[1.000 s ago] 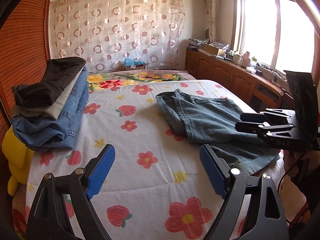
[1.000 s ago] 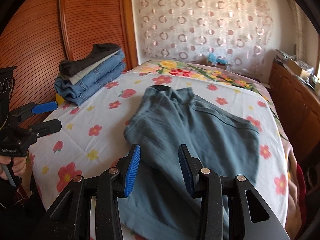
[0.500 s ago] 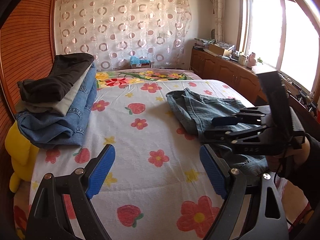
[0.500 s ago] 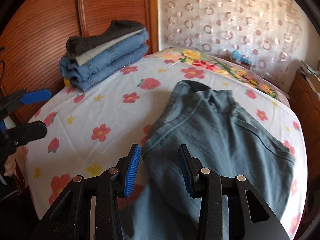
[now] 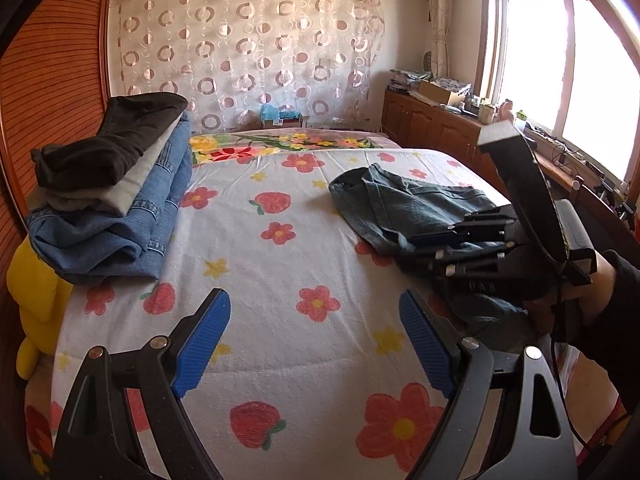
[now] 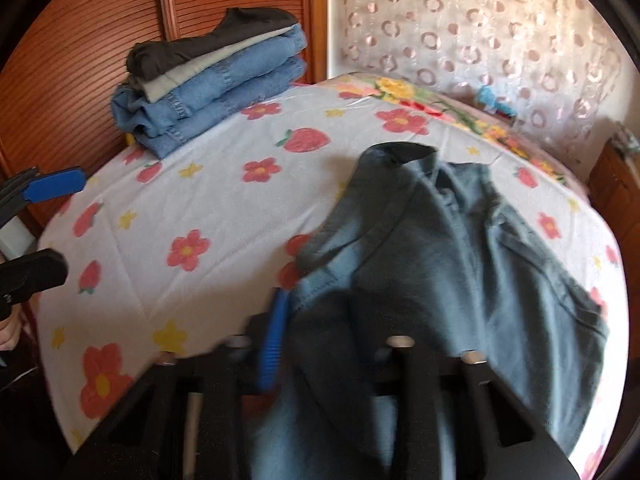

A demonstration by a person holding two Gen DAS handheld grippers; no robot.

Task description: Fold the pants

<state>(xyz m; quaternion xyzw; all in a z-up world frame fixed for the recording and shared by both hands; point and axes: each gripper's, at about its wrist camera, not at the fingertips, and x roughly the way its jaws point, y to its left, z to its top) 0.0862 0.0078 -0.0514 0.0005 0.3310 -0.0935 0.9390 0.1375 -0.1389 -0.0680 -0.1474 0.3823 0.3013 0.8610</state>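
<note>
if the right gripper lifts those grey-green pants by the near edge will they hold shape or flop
Probably flop: the grey-green pants already bunch and drape over the right gripper, which seems shut on them. Likely fairly heavy for cloth, since the fabric looks like thick denim with seams. They may drag rather than slide on the textured flowered bedspread.

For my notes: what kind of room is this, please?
Most likely a home bedroom: a bed with a flowered sheet, a stack of folded clothes beside a wooden wardrobe, and a curtained wall.
</note>
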